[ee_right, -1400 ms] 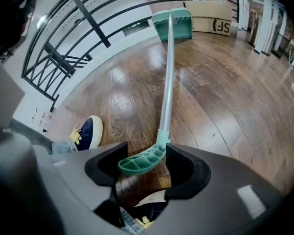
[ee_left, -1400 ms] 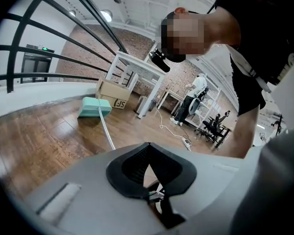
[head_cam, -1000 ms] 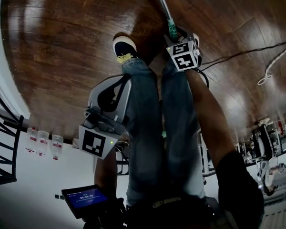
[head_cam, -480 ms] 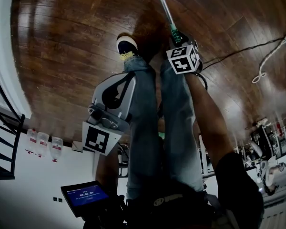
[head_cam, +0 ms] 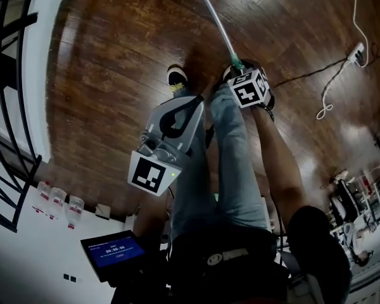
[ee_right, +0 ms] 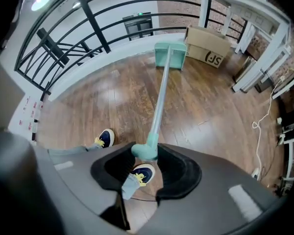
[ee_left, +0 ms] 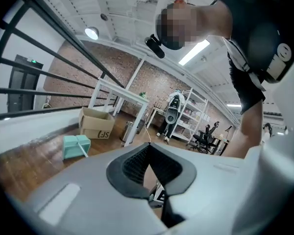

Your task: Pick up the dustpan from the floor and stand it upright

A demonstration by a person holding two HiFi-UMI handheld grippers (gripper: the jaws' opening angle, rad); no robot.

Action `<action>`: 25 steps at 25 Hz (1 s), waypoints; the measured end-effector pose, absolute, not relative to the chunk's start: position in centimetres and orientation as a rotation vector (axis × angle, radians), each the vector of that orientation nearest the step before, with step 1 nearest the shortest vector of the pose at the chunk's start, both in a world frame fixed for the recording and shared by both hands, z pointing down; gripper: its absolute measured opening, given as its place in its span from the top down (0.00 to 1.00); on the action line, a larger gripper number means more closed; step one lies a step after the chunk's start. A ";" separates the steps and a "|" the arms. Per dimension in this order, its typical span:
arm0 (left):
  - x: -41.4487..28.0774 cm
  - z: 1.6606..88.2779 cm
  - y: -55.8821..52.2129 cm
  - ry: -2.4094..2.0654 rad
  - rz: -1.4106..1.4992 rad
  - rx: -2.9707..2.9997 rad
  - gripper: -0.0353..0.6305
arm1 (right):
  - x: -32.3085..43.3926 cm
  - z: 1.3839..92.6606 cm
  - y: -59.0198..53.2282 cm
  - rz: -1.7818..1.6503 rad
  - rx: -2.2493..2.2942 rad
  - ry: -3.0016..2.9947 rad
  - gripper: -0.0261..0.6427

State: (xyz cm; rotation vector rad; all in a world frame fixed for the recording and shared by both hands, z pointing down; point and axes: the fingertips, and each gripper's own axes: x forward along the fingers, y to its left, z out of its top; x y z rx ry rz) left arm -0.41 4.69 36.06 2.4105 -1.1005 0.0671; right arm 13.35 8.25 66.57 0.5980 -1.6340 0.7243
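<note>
My right gripper (ee_right: 146, 154) is clamped on the tip of the handle (ee_right: 158, 102), jaws half closed around it. To do this step well, hold firm and swing the tip upward so the pan pivots on the floor (ee_right: 103, 97). The dustpan (ee_right: 169, 54) lies at 12 o'clock from the jaws, with a box (ee_right: 209, 45) at 1 o'clock. My left gripper (ee_left: 149, 146) is closed and empty.

Your floor (head_cam: 114, 75) is dark wood planks with a pretty glossy varnish, and the lights bounce right off it. The dustpan (ee_right: 169, 55) looks like smooth mint plastic, its handle (ee_right: 159, 99) a pale, slightly shiny tube. Left tool (ee_left: 150, 145) and right tool (ee_right: 146, 149) both have matt grey plastic shells with black ribbed pads (ee_right: 112, 170). Your jeans (head_cam: 231, 157) are faded denim, and the box (ee_right: 208, 45) is plain matt cardboard.
</note>
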 end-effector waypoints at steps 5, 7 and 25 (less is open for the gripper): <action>-1.3 27.9 2.8 -1.137 0.020 2.484 0.92 | 12.8 58.4 4.6 0.634 0.613 -1.687 0.75; -1.9 25.1 2.0 -1.151 0.010 2.518 0.92 | 12.0 55.7 3.0 0.583 0.613 -1.710 0.75; -3.5 9.9 2.0 -1.170 -0.069 2.686 0.92 | 9.0 35.1 0.2 0.581 0.633 -1.891 0.75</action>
